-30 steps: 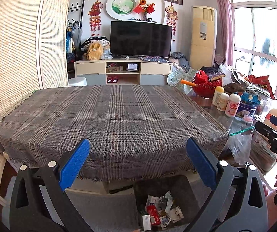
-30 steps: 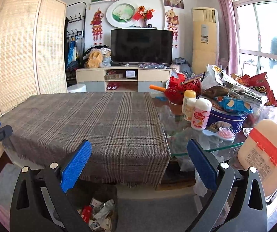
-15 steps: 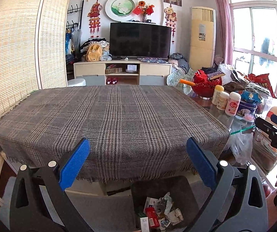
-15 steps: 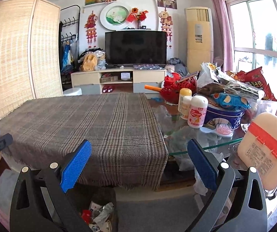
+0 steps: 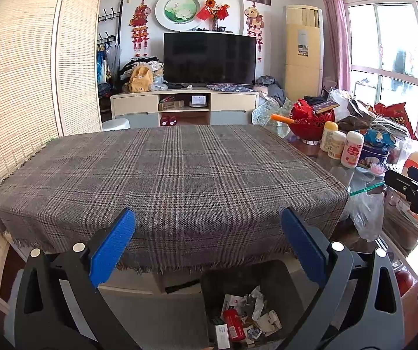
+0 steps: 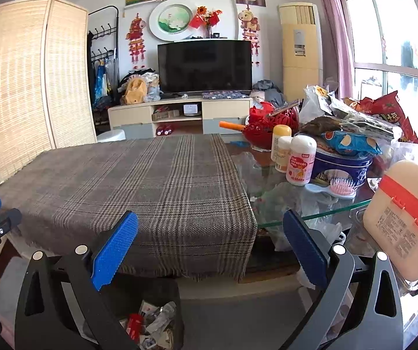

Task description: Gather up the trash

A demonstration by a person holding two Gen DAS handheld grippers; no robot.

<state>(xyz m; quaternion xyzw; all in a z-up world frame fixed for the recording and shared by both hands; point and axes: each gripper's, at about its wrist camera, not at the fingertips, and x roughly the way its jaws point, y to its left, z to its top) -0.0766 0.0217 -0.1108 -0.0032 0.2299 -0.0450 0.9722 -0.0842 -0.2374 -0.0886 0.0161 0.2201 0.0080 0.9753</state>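
My left claw (image 5: 209,245) is wide open and holds nothing. My right claw (image 6: 210,245) is wide open and empty too. Each has two blue pads (image 5: 112,248). Both hang in front of the near edge of the table (image 5: 363,188), which wears one gray checked cloth (image 5: 165,175). On the floor below that edge stands one dark trash bin (image 5: 282,277). The trash (image 5: 247,318) lies inside it: crumpled papers, a red pack and a small white box. At the table's right side I count three white bottles (image 6: 301,160), one blue tin (image 6: 343,164) and one pink hairbrush (image 6: 341,188). On the other claw's side I read "DAS".
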